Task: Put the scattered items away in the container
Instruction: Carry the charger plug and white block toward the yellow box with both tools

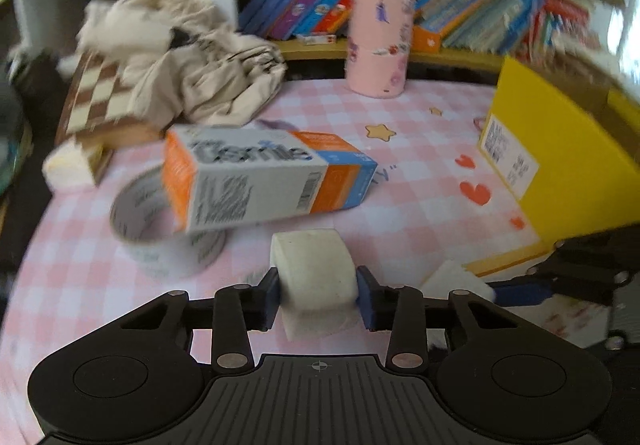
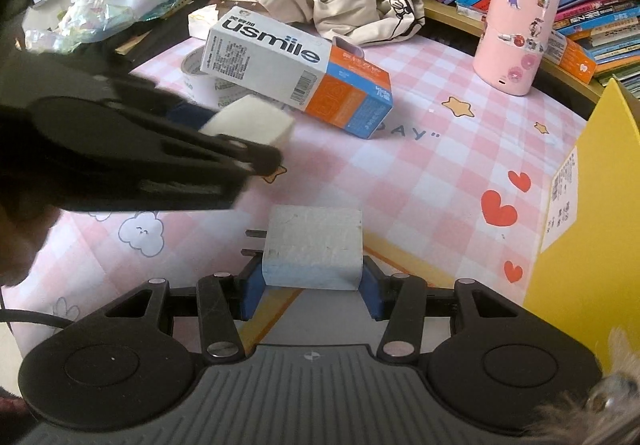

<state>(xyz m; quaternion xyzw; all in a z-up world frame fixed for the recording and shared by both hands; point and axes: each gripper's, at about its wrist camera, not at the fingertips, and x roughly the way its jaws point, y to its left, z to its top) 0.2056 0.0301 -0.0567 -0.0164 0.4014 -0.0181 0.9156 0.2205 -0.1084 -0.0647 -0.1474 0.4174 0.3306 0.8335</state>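
Two grippers each clamp a find over the pink checked tablecloth [image 2: 400, 181]. Left gripper [image 1: 316, 295] grasps a cream rounded eraser-like block [image 1: 314, 265] between its blue pads. Right gripper [image 2: 311, 291] pinches a white square plug charger [image 2: 314, 245], prongs pointing left. At the right edge stands the yellow cardboard box [image 2: 580, 245], its wall just beside the right gripper. Farther back lies a white-and-orange carton [image 2: 296, 73], resting on a tape roll [image 1: 160, 233].

White eraser [image 1: 314, 265] clamped, white charger [image 2: 314, 247] clamped, yellow box [image 2: 588, 213] nearby

Black tool [image 2: 312, 291], blue pads [image 2: 251, 295]
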